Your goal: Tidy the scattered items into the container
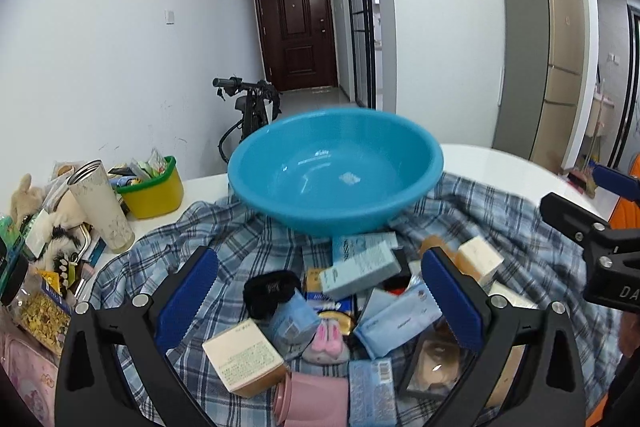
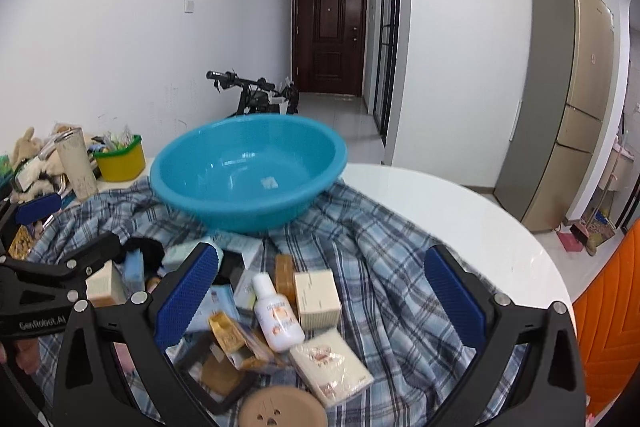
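left gripper (image 1: 320, 301) jaws apart, right gripper (image 2: 322, 301) likewise

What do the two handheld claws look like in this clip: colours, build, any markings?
Both the left claw and right claw have black plastic frames with silver bolts and ribbed blue finger pads. White "GenRobot.AI" lettering marks the left claw's body in the right wrist view.

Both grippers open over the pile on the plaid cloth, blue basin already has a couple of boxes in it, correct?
Not quite. The blue basin is empty in the right wrist view. The rest stands: left gripper and right gripper open over the pile on the plaid cloth.
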`<state>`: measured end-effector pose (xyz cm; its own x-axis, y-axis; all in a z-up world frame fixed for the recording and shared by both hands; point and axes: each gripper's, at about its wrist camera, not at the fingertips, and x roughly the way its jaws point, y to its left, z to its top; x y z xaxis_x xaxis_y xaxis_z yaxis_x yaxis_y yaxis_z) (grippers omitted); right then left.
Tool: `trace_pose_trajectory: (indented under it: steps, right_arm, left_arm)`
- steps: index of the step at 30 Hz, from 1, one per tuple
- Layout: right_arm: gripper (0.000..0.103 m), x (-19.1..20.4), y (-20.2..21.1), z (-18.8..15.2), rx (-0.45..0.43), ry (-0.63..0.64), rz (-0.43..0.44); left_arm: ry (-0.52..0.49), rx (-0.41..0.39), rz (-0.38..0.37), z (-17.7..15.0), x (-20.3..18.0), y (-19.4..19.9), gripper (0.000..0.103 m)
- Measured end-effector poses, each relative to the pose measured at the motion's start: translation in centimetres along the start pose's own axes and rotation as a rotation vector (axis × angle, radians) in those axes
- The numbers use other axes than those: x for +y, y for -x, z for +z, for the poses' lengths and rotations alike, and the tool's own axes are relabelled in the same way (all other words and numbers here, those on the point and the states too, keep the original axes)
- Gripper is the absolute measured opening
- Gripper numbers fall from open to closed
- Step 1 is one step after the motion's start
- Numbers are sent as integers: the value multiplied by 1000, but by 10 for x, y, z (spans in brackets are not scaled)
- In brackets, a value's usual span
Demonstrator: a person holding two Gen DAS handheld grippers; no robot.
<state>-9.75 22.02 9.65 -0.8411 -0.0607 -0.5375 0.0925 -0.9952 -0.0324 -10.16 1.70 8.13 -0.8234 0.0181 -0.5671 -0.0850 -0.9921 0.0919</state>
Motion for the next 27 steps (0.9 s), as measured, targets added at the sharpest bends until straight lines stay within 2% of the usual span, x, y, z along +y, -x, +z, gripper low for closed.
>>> trace_pose_trajectory:
  steps: [11, 14, 17, 23, 24, 27]
  right_arm:
    - [103, -29, 1, -33, 55, -51, -10]
    - [103, -34, 0, -43, 72, -58, -10]
    - [98, -37, -3, -58, 87, -54, 14]
    - [96, -35, -10, -93, 145, -4, 57]
    - [96, -35, -12, -98, 159, -1, 67]
    - [94, -33, -17, -110, 197, 5, 89]
  left_arm:
    - [-33, 60, -26, -27, -7, -9, 103]
    - [-61, 82, -56, -36, -15, -12, 103]
    - [-82, 111, -99, -42, -25, -18, 103]
    - [-160, 161, -253, -47, -52, -28, 103]
    - [-174, 167, -291, -48, -57, -30, 103]
    - [-202, 220, -473, -50, -69, -40, 103]
